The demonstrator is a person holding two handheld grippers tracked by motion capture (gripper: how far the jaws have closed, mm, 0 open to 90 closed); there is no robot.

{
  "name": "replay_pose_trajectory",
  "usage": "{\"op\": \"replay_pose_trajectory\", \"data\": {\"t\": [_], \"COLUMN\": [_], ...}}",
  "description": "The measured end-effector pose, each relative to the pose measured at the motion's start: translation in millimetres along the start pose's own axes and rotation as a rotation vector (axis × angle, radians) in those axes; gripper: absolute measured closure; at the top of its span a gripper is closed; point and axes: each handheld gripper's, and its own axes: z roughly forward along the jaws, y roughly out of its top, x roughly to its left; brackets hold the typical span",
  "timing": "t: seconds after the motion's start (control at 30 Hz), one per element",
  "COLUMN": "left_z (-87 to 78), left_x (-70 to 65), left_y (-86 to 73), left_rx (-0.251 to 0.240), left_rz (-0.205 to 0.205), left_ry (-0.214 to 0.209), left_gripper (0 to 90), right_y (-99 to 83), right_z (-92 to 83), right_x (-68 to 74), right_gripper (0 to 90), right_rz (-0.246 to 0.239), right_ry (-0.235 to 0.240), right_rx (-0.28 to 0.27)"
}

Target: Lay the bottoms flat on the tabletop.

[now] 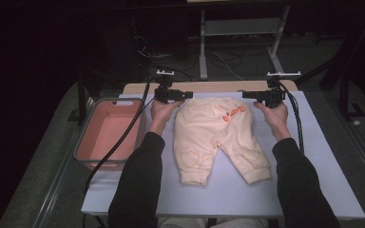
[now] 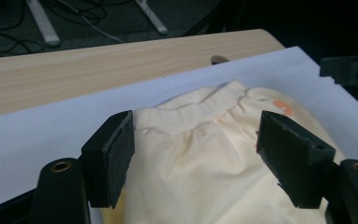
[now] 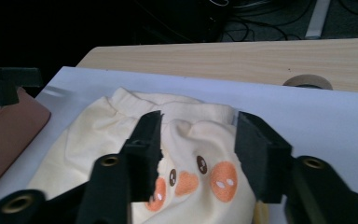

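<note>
Cream baby trousers lie flat on the white mat, waistband towards the far edge, legs towards the person. An orange patch sits near the waist on the right. My left gripper is at the waistband's left corner. In the left gripper view its jaws stand wide apart with the cream cloth lying between them, untouched by the pads. My right gripper is at the waistband's right corner. Its jaws are parted over the cloth and the orange patch.
A pink plastic tub stands left of the mat, close to the left forearm, and shows as a brown-pink edge in the right gripper view. Bare wooden tabletop runs beyond the mat. Black cables trail from both grippers.
</note>
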Motion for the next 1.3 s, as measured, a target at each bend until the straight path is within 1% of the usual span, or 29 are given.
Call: {"op": "replay_pose_trajectory", "data": {"t": [0.07, 0.13, 0.2, 0.23, 0.3, 0.37, 0.4, 0.47, 0.5, 0.6, 0.67, 0.73, 0.77, 0.83, 0.9, 0.97, 1.0, 1.07, 1.13, 1.2, 1.3], "left_z": [-2.1, -3.9, -5.5, -6.3, -8.6, -10.0, -10.4, -10.8, -10.8, -11.8, -13.1, -13.4, -13.8, -15.3, -17.7, -20.0, -21.0, -23.2, -25.4, -27.5, -30.5], "left_x": [-2.4, -5.7, -9.4, -10.8, -14.0, -15.9, -16.7, -19.2, -20.3, -23.7, -26.6, -29.5, -31.0, -34.6, -38.5, -42.5, -45.2, -52.0, -57.8, -61.0, -64.3], "left_y": [0.0, 0.1, -0.3, -0.7, -1.7, -3.1, -3.8, -4.9, -5.2, -6.4, -8.4, -10.2, -10.9, -12.7, -14.3, -16.1, -17.2, -19.4, -21.7, -23.6, -25.9], "left_rx": [-0.005, 0.0, 0.001, 0.0, -0.007, -0.013, -0.01, 0.001, 0.007, 0.021, 0.023, 0.035, 0.044, 0.044, 0.039, 0.031, 0.023, 0.02, 0.029, 0.028, 0.03], "left_rz": [0.004, 0.02, 0.022, 0.02, 0.016, 0.006, 0.006, 0.007, 0.008, 0.002, 0.009, 0.016, 0.024, 0.036, 0.036, 0.012, 0.008, 0.033, 0.064, 0.075, 0.091], "left_ry": [-0.017, -0.02, -0.033, -0.047, -0.06, -0.078, -0.086, -0.092, -0.096, -0.095, -0.093, -0.103, -0.102, -0.103, -0.116, -0.144, -0.156, -0.165, -0.157, -0.153, -0.148], "left_gripper": [25.0, 21.6, 17.7, 16.1, 15.4, 14.6, 13.9, 11.8, 9.3, 0.0, 0.0, 0.0, 0.0, 0.0, 0.0, 0.0, 0.0, 0.0, 0.0, 0.0, 0.0], "right_y": [-2.4, -5.3, -8.3, -9.6, -12.5, -15.5, -16.8, -18.8, -19.4, -20.8, -21.6, -23.4, -24.6, -27.1, -30.0, -33.5, -35.6, -39.7, -44.1, -48.1, -53.3], "right_z": [-2.1, -3.8, -5.1, -5.5, -6.9, -9.4, -10.9, -13.4, -14.4, -17.9, -18.8, -20.9, -22.4, -25.5, -27.7, -30.5, -31.9, -34.2, -36.7, -39.5, -44.3], "right_x": [1.6, 2.7, 2.9, 3.1, 3.1, 3.2, 3.3, 4.1, 4.8, 8.1, 10.9, 14.0, 15.2, 17.3, 19.9, 23.1, 24.4, 27.3, 30.3, 33.0, 35.5], "right_gripper": [39.9, 34.4, 26.2, 22.3, 16.1, 13.2, 12.3, 3.9, 0.7, 0.0, 0.0, 0.0, 0.0, 0.0, 0.0, 0.0, 0.0, 0.0, 0.0, 0.0, 0.0], "right_rz": [-0.009, -0.018, -0.022, -0.022, -0.023, -0.02, -0.02, -0.02, -0.025, -0.043, -0.055, -0.079, -0.085, -0.09, -0.102, -0.103, -0.106, -0.111, -0.122, -0.129, -0.128], "right_ry": [-0.004, -0.013, -0.019, -0.021, -0.018, -0.01, -0.005, -0.006, -0.014, -0.033, -0.051, -0.057, -0.054, -0.036, -0.027, -0.019, -0.014, -0.008, -0.009, -0.008, 0.003], "right_rx": [-0.001, 0.006, 0.012, 0.02, 0.032, 0.028, 0.027, 0.028, 0.03, 0.035, 0.057, 0.066, 0.065, 0.065, 0.076, 0.078, 0.075, 0.075, 0.075, 0.077, 0.065]}}
